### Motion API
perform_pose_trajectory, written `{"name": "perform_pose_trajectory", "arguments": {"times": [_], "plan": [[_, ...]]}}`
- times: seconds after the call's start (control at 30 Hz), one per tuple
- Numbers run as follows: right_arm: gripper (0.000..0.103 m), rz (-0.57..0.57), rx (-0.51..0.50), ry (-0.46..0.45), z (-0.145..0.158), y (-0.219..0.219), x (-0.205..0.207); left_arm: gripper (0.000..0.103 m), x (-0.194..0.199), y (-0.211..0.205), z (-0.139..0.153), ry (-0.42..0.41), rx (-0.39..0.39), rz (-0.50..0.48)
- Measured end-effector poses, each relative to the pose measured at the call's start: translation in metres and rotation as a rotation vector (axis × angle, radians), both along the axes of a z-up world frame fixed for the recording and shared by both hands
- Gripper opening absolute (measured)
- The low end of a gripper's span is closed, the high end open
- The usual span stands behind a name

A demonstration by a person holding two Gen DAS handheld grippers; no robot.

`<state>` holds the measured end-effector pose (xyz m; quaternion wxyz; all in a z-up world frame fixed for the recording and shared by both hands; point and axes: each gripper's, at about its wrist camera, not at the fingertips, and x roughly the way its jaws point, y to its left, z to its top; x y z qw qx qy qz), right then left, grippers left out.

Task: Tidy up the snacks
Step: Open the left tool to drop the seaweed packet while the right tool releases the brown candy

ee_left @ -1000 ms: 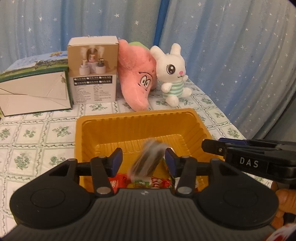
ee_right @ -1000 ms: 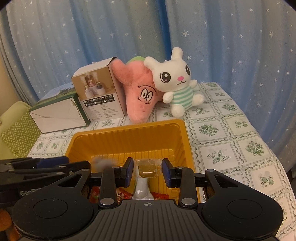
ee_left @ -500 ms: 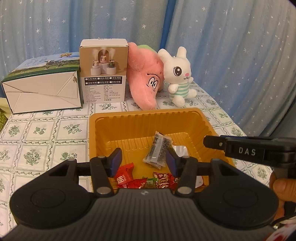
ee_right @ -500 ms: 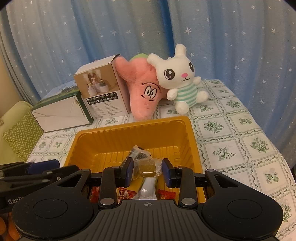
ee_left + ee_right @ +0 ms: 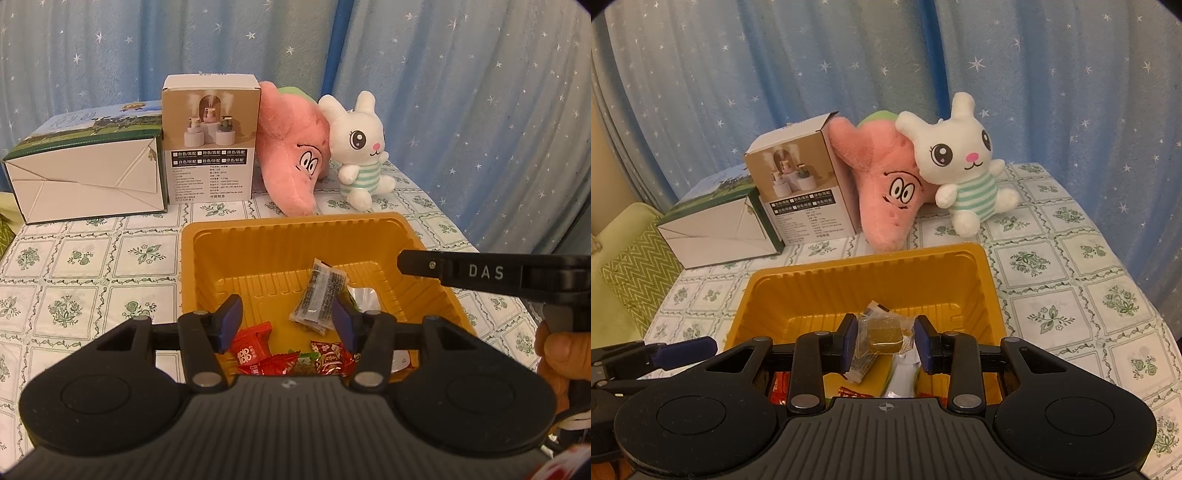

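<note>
An orange plastic tray sits on the patterned tablecloth with several wrapped snacks in it: a dark printed packet, red candies and a silvery packet. My left gripper hovers over the tray's near side. Its jaws are opening with nothing between them. My right gripper is shut on a clear-wrapped golden-brown candy cube, held above the tray's near half. Each gripper shows in the other's view: the right one, the left one.
Behind the tray stand a green-and-white carton, a brown product box, a pink plush star and a white plush rabbit. A blue starry curtain hangs behind. A green cushion lies at left. A person's hand grips the right tool.
The dark packet, a blur between my left jaws a second ago, now lies in the tray. The left gripper has drawn back from the tray. The right gripper still holds its candy.
</note>
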<state>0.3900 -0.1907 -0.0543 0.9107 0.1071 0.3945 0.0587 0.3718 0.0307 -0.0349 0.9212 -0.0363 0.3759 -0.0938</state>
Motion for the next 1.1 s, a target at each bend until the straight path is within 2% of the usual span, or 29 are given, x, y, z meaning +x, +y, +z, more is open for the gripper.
{"name": "perform_pose_trajectory", "arguments": {"times": [0.2,0.23,0.3,0.33,0.6,1.1], "plan": [[0.035,-0.007,0.036,0.002,-0.001,0.0,0.008,0.052,-0.001,0.002,-0.001,-0.002,0.004,0.004],[0.04,0.005,0.062,0.007,-0.003,-0.001,0.01,0.054,-0.002,0.002,-0.001,-0.002,0.004,0.006],[0.074,-0.006,0.092,0.012,-0.004,-0.003,0.013,0.057,-0.003,0.003,-0.002,0.0,0.003,0.009],[0.077,-0.024,0.101,-0.002,-0.003,-0.005,0.013,0.058,-0.004,0.004,-0.003,-0.001,0.004,0.01],[0.077,-0.072,0.111,0.009,-0.003,-0.019,0.007,0.069,-0.008,0.008,-0.006,-0.005,0.022,0.022],[0.077,-0.068,0.061,0.04,-0.001,-0.02,-0.007,0.101,-0.017,0.003,0.002,-0.055,0.105,0.026]]}}
